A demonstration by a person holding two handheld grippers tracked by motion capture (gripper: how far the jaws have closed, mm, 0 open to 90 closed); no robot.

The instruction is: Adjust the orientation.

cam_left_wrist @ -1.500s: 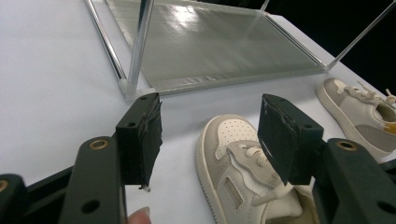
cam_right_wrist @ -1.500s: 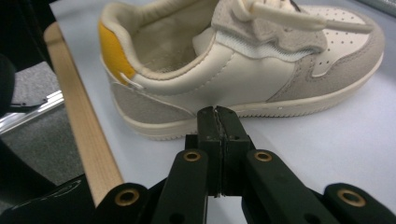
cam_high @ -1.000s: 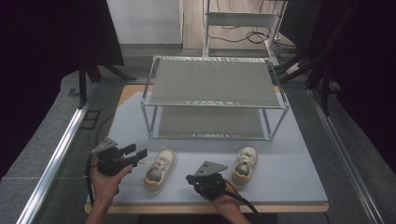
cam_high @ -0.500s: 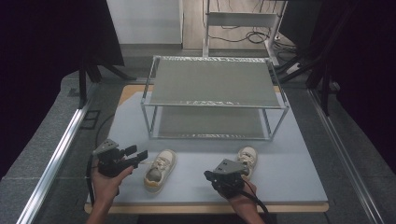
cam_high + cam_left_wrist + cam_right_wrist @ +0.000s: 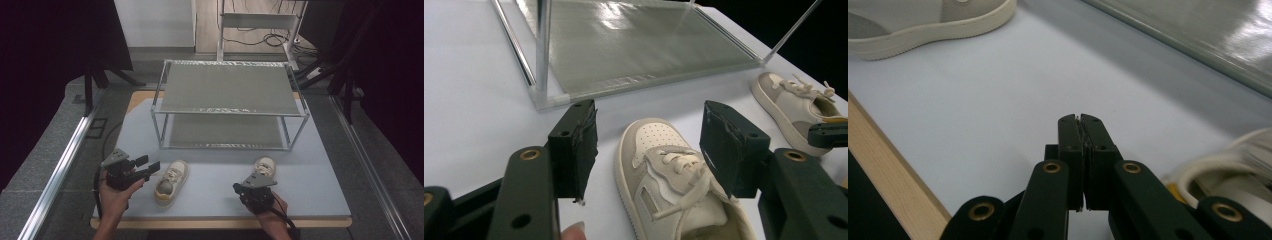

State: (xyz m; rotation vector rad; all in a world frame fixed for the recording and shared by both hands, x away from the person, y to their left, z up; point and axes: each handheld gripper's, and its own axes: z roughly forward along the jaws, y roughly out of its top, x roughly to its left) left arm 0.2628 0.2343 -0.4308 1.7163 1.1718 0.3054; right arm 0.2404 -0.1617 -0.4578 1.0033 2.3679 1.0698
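**Shoes on the bench, rack waiting: the pickup has not begun**

While your left gripper hovers with its fingers spread wide and nothing between the pads, the left shoe lies just to its right on the bench, toe pointing far toward the rack. In the left gripper view that shoe sits in line with the gap, a little beyond the pads, so I judge this as the approach for a grasp. Your next move there calls for easing forward and down until the pads straddle the sides of the shoe near the laces, then closing.

Further right, the right shoe rests on the bench near the rack's near right leg, apart from its mate. Your right gripper sits just near of it, fingers clenched together on nothing. In the right gripper view the shoe's rim shows blurred at the lower right, off the line of the jaws. That hand will need to release its fingers and swing toward the shoe before any grip is possible.

Both rack shelves look bare and open from the near side.
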